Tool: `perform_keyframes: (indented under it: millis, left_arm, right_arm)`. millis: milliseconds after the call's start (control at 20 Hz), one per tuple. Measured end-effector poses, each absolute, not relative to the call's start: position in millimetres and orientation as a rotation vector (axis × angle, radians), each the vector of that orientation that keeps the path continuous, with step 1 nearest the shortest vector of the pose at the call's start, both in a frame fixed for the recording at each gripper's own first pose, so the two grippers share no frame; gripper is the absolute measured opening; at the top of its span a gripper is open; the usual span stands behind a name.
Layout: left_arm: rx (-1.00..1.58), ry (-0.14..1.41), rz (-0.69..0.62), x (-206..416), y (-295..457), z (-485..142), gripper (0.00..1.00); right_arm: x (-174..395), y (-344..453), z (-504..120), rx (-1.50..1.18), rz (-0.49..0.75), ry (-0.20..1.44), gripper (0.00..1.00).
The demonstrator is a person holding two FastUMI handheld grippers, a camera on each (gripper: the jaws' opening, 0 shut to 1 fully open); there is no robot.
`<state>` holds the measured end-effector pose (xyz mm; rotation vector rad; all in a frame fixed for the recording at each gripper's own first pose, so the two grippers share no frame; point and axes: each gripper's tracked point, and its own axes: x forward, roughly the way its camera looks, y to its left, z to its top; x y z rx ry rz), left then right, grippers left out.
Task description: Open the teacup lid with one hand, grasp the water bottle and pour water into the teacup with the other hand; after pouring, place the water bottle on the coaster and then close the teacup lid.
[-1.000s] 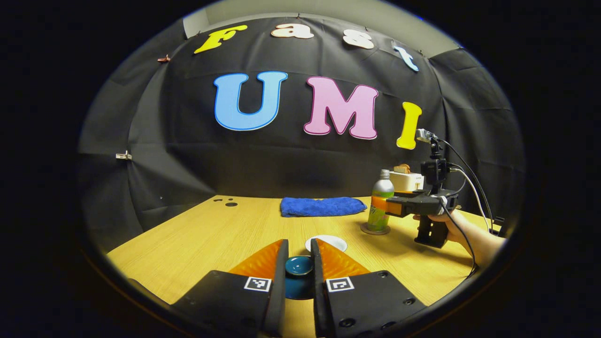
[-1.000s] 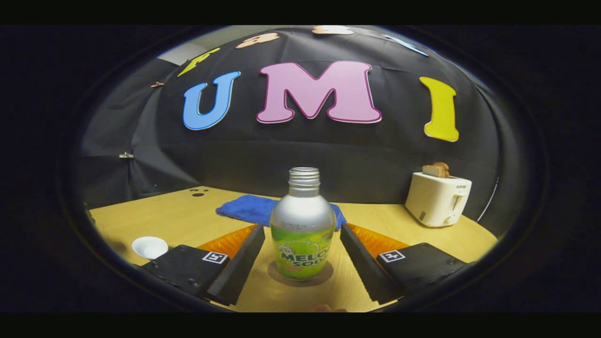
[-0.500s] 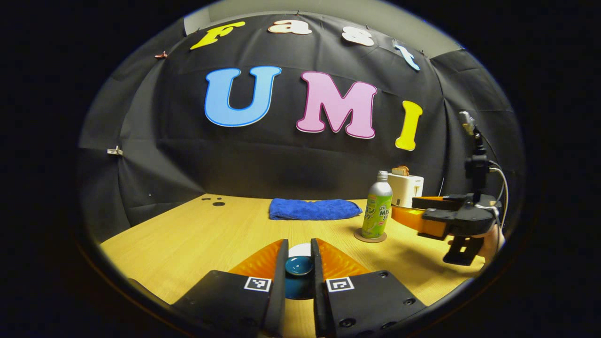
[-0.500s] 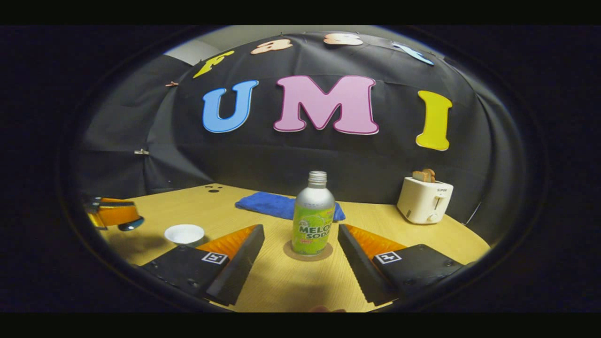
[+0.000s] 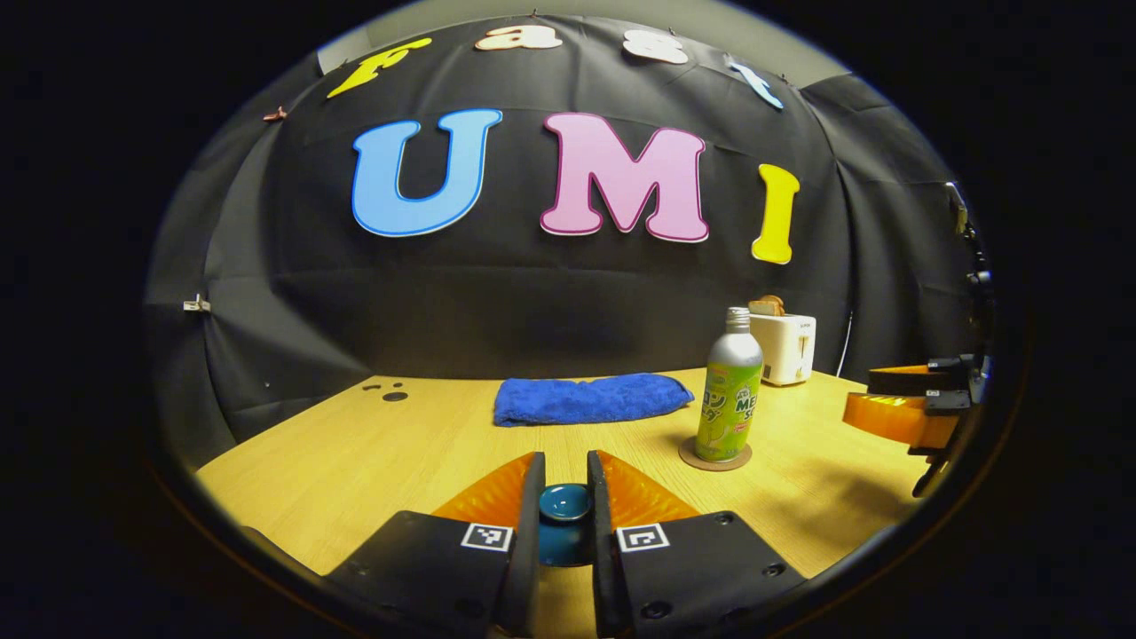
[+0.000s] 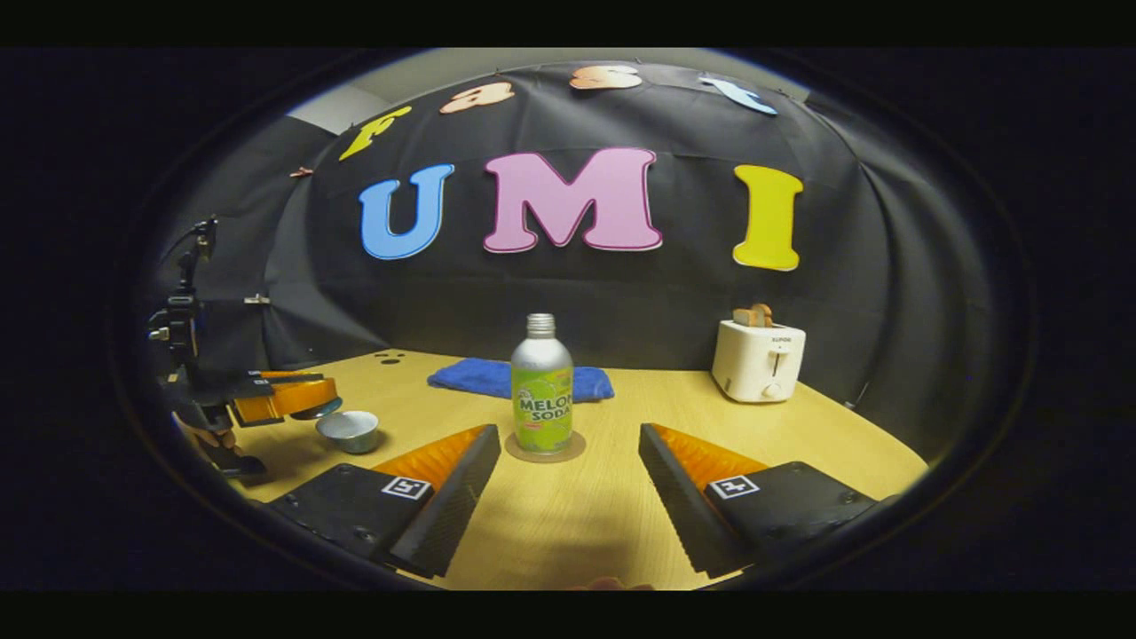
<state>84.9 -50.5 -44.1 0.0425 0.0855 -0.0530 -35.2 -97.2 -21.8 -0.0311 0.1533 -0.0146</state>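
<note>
The round dark-blue teacup lid (image 5: 565, 502) is pinched between the left gripper (image 5: 564, 484) at lower centre; the silver-green water bottle (image 6: 542, 383) is seen beyond the wide-spread right gripper (image 6: 568, 448).

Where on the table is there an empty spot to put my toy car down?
The biggest bare patch of table is in front of the bottle, which stands on its coaster, between the open right claw's fingers. Another lies between bottle and toaster. It is crowded at the teacup, where the left claw holds the lid.
</note>
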Motion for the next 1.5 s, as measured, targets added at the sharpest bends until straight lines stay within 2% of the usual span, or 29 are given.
perform_keyframes:
  millis: [100, 150, 850, 950, 1000, 1050, 1100, 1250, 1300, 1350, 1450, 1500]
  left_arm:
    - [0.044, 0.106, -0.052, 92, -54, -52, 0.31]
    - [0.051, 0.111, -0.049, 96, -54, -54, 0.28]
    - [0.104, 0.168, -0.03, 108, -55, -73, 0.3]
    - [0.114, 0.171, -0.011, 109, -53, -73, 0.34]
    - [0.117, 0.173, -0.011, 109, -54, -74, 0.31]
    - [0.121, 0.178, -0.009, 110, -54, -74, 0.36]
    - [0.126, 0.183, -0.007, 110, -53, -75, 0.34]
    - [0.122, 0.185, -0.002, 108, -54, -74, 0.36]
    - [0.111, 0.182, -0.009, 106, -56, -74, 0.41]
    - [0.103, 0.176, -0.012, 104, -57, -72, 0.49]
    - [0.098, 0.162, -0.012, 99, -58, -67, 0.74]
    - [0.098, 0.151, -0.004, 96, -57, -62, 0.8]
  right_arm:
    - [-38, -100, -25, -0.022, -0.014, 0.161, 0.97]
    - [-38, -101, -27, -0.024, -0.013, 0.167, 0.97]
    - [-40, -79, -58, -0.008, 0.049, 0.217, 0.98]
    - [-40, -81, -60, -0.012, 0.047, 0.22, 0.98]
    - [-41, -81, -61, -0.014, 0.044, 0.221, 0.98]
    - [-42, -81, -62, -0.012, 0.044, 0.223, 0.98]
    - [-43, -81, -63, -0.007, 0.045, 0.226, 0.98]
    - [-45, -81, -65, 0.004, 0.041, 0.229, 0.98]
    - [-45, -81, -64, 0.006, 0.04, 0.229, 0.98]
    - [-46, -82, -64, 0.008, 0.038, 0.228, 0.98]
    - [-47, -81, -62, 0.012, 0.037, 0.226, 0.98]
    - [-48, -80, -61, 0.015, 0.038, 0.225, 0.98]
